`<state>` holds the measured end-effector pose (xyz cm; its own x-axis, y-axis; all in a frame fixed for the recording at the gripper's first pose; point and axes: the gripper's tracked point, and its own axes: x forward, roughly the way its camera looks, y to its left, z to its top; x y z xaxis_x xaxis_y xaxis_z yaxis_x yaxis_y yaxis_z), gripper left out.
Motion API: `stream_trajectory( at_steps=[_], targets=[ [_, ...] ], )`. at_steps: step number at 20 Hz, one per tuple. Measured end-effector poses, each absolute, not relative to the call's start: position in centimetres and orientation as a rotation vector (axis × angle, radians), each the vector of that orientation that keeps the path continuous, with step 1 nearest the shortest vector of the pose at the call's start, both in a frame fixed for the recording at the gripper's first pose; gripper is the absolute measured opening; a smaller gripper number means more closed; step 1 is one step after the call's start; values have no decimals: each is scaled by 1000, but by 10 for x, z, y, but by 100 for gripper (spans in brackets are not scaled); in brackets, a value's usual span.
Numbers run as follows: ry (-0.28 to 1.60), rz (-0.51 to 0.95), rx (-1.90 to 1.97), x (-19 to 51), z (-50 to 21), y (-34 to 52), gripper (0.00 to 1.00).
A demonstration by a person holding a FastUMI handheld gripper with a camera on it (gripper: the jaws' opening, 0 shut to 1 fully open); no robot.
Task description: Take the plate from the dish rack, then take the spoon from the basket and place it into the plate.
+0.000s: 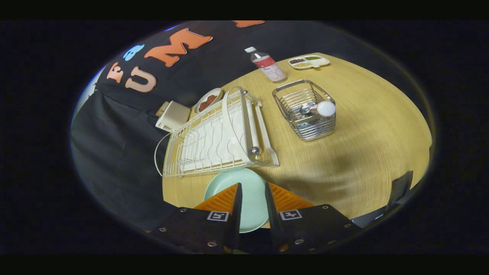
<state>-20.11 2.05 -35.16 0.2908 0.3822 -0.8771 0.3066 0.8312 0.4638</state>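
Lying under parted jaws, plate (pixel 250 198) (below gripper (pixel 252 189))

The plate (pixel 250 194) is pale mint green, the dish rack (pixel 217 135) cream white, and the basket (pixel 307 110) shiny silver wire. The counter (pixel 366 126) shows light yellow wood grain. The hand-held gripper (pixel 252 191) has orange ribbed fingers (pixel 225 198) on black bodies.

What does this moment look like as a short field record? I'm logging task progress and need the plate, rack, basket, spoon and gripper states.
plate: pale green plate lies flat on the table, out of the dish rack, just in front of it
dish rack: holds no dishes
basket: wire basket beyond the fingers, beside the rack
spoon: spoon still in the basket, white round end up
gripper: gripper open, fingers above the plate, holding nothing
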Motion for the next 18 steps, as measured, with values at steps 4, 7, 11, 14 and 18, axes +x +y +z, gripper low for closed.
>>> stream_trajectory(
  at_steps=[4,7,11,14,18],
  targets=[
    [1192,-1,562,-179,-338,-11,59],
    [1089,-47,485,-161,-331,-35,77],
    [947,-56,432,-137,-320,-50,90],
    [872,-67,364,-125,-324,-62,92],
    [805,-64,219,-116,-337,-71,83]
  ],
)
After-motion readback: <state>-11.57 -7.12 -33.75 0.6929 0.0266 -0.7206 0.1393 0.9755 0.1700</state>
